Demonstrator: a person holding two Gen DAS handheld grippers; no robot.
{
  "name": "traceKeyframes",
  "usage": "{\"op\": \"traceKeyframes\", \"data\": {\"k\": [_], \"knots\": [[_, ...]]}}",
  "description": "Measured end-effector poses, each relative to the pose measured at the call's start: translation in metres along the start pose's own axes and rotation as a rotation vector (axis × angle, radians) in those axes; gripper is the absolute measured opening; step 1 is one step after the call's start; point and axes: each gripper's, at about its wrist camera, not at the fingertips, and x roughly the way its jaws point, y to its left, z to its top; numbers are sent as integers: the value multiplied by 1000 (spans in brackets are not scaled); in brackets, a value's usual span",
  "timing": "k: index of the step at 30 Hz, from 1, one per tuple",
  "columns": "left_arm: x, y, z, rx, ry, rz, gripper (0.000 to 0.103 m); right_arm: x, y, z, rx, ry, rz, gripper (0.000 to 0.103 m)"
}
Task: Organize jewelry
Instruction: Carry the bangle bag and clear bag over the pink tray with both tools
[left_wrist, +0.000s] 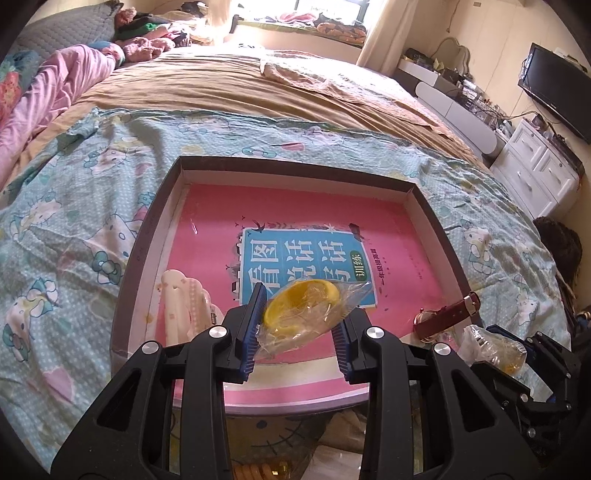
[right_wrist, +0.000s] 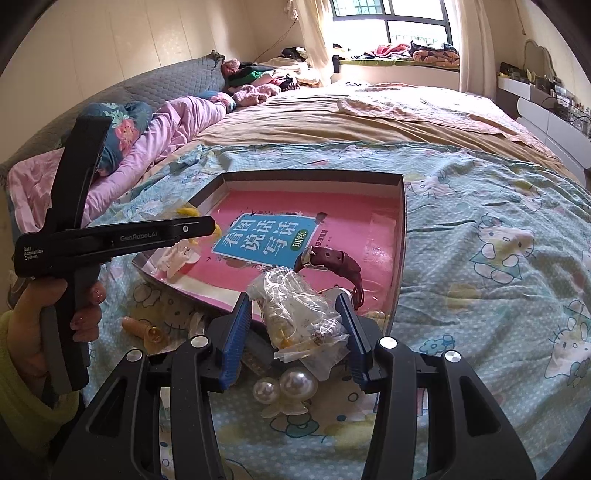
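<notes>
Over one tray (left_wrist: 436, 218), my left tongs (left_wrist: 295, 332) pinch one bagged yellow bangle (left_wrist: 301, 304); my right tongs (right_wrist: 293, 341) clasp one clear jewelry bag (right_wrist: 295, 314) near one watch (right_wrist: 332, 260) and two pearls (right_wrist: 286, 386).

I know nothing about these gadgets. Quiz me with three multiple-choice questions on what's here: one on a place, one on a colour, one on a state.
1. Where does the watch lie?
A. in the box tray
B. on a pillow
C. on the floor

2. What colour is the bangle in the plastic bag?
A. green
B. yellow
C. black

3. What is the left gripper doing?
A. hanging empty
B. gripping the watch
C. holding the bagged bangle

Answers: 1 A, its strap rests on the pink book inside the tray; 2 B, yellow shows through the plastic; 3 C, the bag sits between its blue pads.
</notes>
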Motion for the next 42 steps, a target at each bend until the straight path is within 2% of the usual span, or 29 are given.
{"op": "traceKeyframes", "data": {"k": [5,10,22,31,42], "knots": [[14,0,0,15,28,16,26,13,-5,1,8,33,-9,45],[18,-1,1,32,21,28,26,26,-7,3,-5,53,-16,46],[16,3,-1,37,-15,28,26,50,-9,17,-45,22,-74,46],[13,12,-2,7,-41,31,26,49,-10,13,-24,18,-80,51],[12,7,-6,38,-42,22,26,27,-12,9,3,-19,-83,69]]}}
